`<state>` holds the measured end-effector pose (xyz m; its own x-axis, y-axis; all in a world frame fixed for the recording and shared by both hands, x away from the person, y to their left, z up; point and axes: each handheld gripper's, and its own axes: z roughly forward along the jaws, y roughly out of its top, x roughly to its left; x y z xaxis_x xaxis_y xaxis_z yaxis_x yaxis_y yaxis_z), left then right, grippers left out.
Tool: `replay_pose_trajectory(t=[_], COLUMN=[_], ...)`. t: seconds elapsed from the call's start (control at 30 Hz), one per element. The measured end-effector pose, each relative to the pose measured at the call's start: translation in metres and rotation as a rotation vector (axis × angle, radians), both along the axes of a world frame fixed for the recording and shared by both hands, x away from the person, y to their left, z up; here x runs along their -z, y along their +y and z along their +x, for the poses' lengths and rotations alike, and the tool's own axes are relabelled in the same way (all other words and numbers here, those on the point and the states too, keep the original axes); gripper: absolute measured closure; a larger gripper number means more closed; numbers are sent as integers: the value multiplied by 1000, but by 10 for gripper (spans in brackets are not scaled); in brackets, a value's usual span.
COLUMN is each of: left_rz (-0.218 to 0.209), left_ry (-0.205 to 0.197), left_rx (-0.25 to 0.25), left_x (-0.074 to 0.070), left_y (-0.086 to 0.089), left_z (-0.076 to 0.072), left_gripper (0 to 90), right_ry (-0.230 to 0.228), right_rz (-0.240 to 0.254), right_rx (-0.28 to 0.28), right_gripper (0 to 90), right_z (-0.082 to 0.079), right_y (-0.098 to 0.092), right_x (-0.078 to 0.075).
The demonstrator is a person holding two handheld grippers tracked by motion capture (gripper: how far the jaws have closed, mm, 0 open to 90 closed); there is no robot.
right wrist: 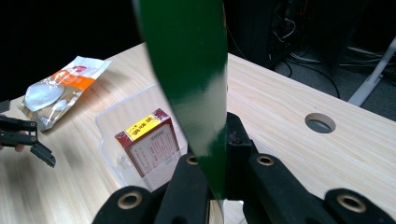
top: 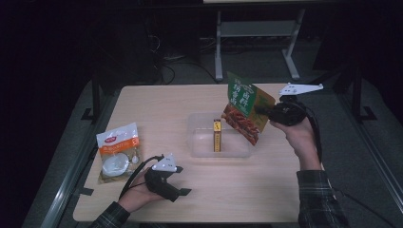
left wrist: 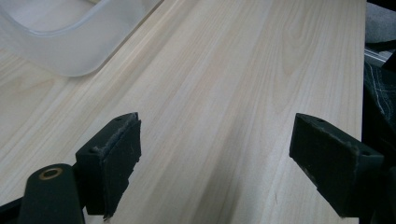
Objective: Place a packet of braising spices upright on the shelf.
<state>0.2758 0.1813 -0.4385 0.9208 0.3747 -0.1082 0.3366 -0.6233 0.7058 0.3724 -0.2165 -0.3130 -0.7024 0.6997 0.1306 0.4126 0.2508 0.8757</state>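
The green snack pouch [top: 247,108] is held in the air above the far right corner of the clear plastic tub [top: 199,142], in which a red-and-yellow carton [top: 217,135] already stands on edge; the step in hand is judged to be lowering the pouch into that tub, best done by centring it over the free space right of the carton and releasing it only once its lower edge is inside the rim. The right tongs [right wrist: 215,184] are clamped tight on the pouch's edge. The left tongs [left wrist: 215,158] are spread wide, hold nothing, and rest low over the desk [top: 266,190] near a white-and-orange food packet [top: 118,151].
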Motion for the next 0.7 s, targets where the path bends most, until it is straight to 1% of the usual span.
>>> replay_pose_trajectory(t=[0.03, 0.13, 0.17, 0.27, 0.37, 0.4, 0.43, 0.5, 0.6, 0.63, 0.7], left_rz=[-11, -10, 1, -9, -11, -7, 2, 7, 4, -2, 3], left_ry=[4, 5, 2, 12, 14, 15, 4, -2, 5, 14, 12], left_rx=[-7, -3, 5, 0, -1, 3, 18, 26, 29, 26, 29], left_x=[0, 1, 0, 1, 1, 1, 0, 0, -1, -1, -1], left_y=[-1, -1, -1, -2, -2, -2, -1, -1, -2, -3, -3], left_z=[-1, -1, 0, -1, -2, -2, -1, -1, -2, -2, -2], left_gripper=[161, 161, 161, 160, 161, 161, 160, 157, 152, 152, 151], right_ry=[0, 3, 4, 11, 16, 14, 15, 20, 26, 27, 29], right_rz=[-1, -9, -13, -16, -18, -21, -20, -24, -43, -46, -47], right_rx=[-1, 0, 5, 1, -3, -5, -4, -11, -17, -21, -23], right_gripper=[897, 897, 897, 897, 896, 896, 896, 896, 895, 895, 895], right_z=[0, 3, 3, 5, 5, 6, 6, 6, 8, 8, 8], right_y=[0, 2, 2, 3, 4, 4, 5, 6, 9, 10, 11], right_x=[1, 4, 5, 7, 9, 10, 10, 12, 16, 17, 18])
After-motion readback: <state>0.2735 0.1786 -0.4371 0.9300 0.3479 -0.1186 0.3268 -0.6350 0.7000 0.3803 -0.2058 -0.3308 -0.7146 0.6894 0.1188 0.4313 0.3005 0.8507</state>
